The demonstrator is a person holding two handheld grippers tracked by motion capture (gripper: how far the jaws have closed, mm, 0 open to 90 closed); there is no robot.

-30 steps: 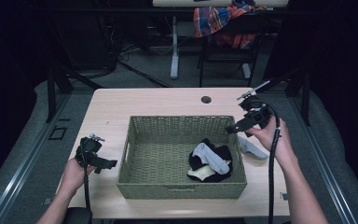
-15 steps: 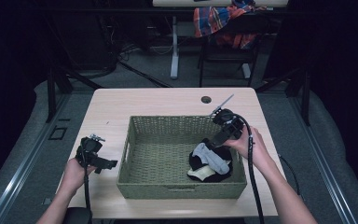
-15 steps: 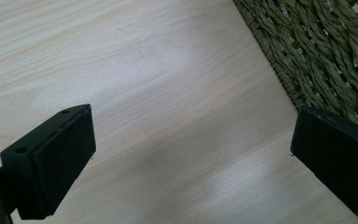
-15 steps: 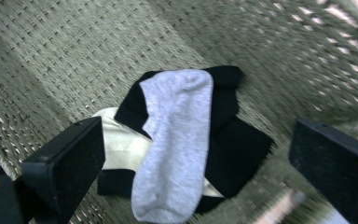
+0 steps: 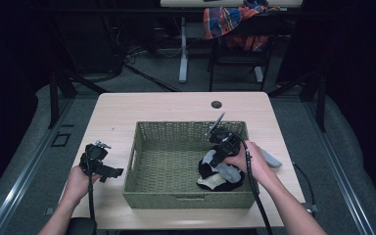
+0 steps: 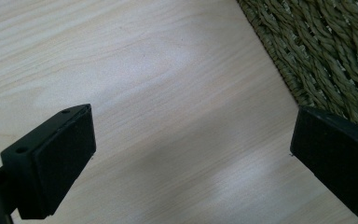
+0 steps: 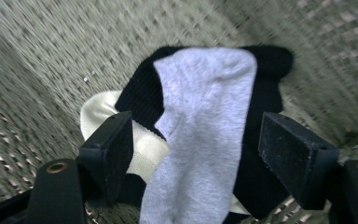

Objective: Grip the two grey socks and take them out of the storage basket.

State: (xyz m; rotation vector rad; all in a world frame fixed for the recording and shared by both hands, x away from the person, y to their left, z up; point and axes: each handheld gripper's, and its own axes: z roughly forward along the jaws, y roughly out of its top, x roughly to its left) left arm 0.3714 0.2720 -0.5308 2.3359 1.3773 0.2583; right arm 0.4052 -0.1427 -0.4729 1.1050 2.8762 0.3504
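Observation:
A woven green basket (image 5: 186,126) stands mid-table. In its front right corner lies a pile of socks: a light grey sock (image 7: 205,121) on top of a black sock (image 7: 270,84) and a cream sock (image 7: 98,109). My right gripper (image 5: 214,157) is down inside the basket over the pile. Its jaws have just been closing and stand either side of the grey sock (image 5: 225,171), right gripper (image 7: 196,149) open, pads not pressing. My left gripper (image 5: 108,172) rests low over the table left of the basket, open, with bare wood between the jaws of the left gripper (image 6: 191,154).
Another grey sock (image 5: 271,159) lies on the table just outside the basket's right wall. The basket's woven side (image 6: 326,51) is close to the left gripper. A cable hole (image 5: 217,104) sits near the table's far edge. A chair with plaid cloth (image 5: 235,22) stands beyond.
My right gripper has moved left from beside the basket's right rim and down into the basket onto the sock pile, with its jaws narrower. The left gripper has stayed put.

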